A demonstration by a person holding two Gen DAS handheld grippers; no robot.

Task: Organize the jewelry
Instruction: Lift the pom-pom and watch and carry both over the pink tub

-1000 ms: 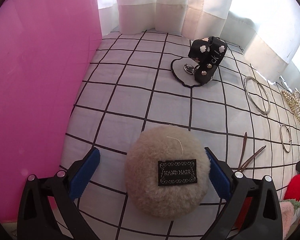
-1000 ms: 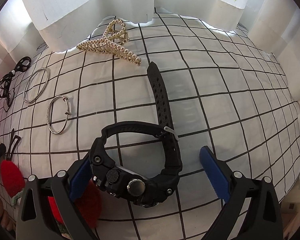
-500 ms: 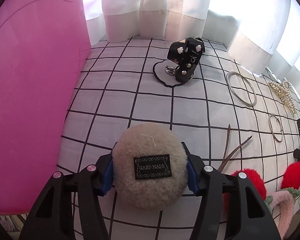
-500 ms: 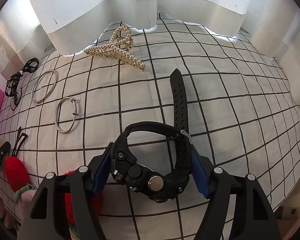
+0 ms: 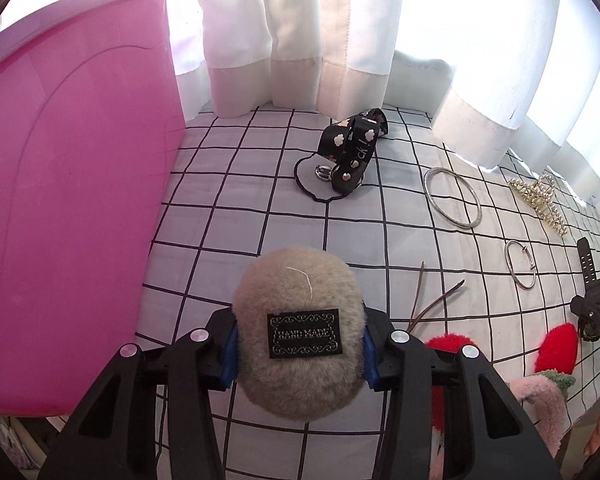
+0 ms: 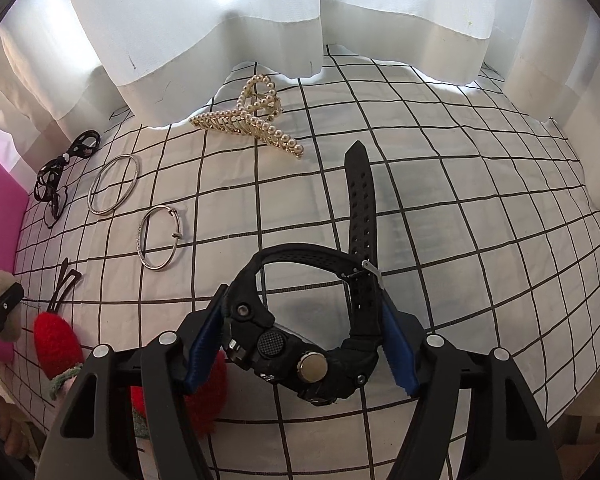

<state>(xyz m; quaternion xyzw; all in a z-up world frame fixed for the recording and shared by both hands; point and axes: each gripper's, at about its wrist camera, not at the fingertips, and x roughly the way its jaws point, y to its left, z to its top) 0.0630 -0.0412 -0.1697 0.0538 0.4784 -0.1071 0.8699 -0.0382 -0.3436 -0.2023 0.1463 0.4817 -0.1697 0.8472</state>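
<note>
A beige fluffy puff [image 5: 300, 280] with a black "HAND MADE" label sits between the blue pads of my left gripper [image 5: 300, 320]. The jaws are closing and squeeze it into an oval, held above the checked cloth [image 5: 228, 200]. In the right wrist view, my right gripper [image 6: 303, 312] is shut on a black watch [image 6: 292, 348], with pads pressing its case and strap. The long strap end [image 6: 360, 200] points away and casts a shadow on the cloth.
A pink box [image 5: 72, 200] stands at the left. On the cloth lie a black flowered strap [image 5: 350, 148], a large silver bangle [image 6: 114, 190], a small bangle [image 6: 158, 238], a pearl hair claw [image 6: 252, 124], a brown clip [image 5: 428, 300] and red fuzzy clips [image 6: 56, 340]. White curtains [image 6: 220, 20] hang behind.
Both grippers closed from wide open onto their things, the left on the puff and the right on the watch. Both have risen and the puff is squeezed narrower.
</note>
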